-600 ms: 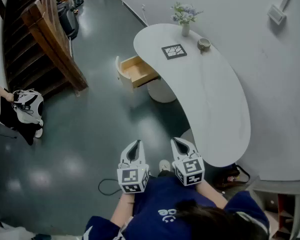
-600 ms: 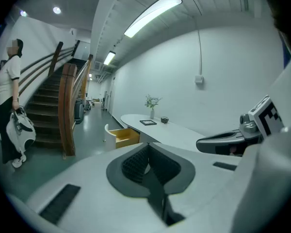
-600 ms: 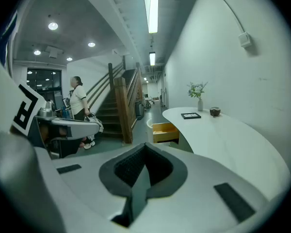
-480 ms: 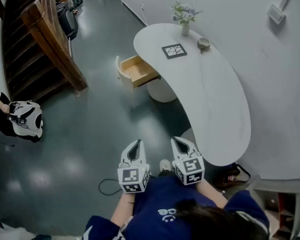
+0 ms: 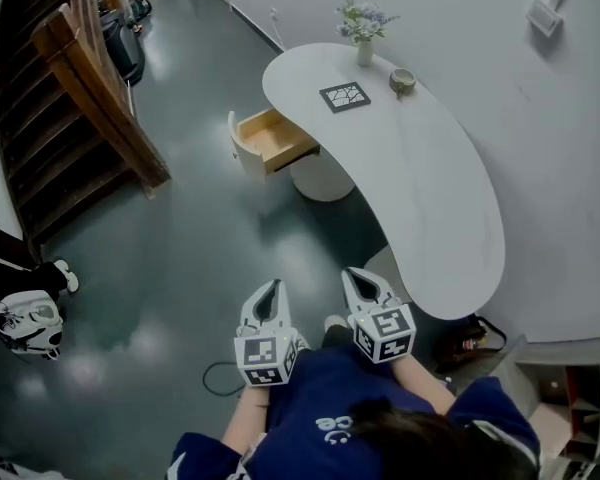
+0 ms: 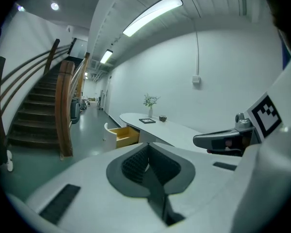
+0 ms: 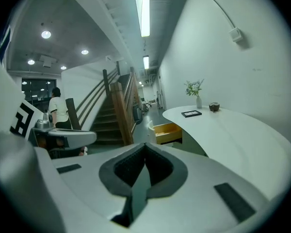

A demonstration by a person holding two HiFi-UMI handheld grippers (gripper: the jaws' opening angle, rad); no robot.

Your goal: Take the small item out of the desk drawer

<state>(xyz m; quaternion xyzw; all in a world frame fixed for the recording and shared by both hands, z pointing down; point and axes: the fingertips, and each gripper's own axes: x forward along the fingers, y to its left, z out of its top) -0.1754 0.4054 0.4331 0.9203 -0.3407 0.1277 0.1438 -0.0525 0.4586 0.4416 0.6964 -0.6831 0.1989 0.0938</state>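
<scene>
Two pairs of jaws press together on nothing, left gripper beside right gripper. Well apart at twelve o'clock, the drawer hangs open from the curved white desk; I cannot make out the small item inside. A vase stands at one o'clock.

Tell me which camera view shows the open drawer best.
The head view: it looks down into the drawer, so its wooden inside shows. The left gripper view and the right gripper view show it small and from the side.
</scene>
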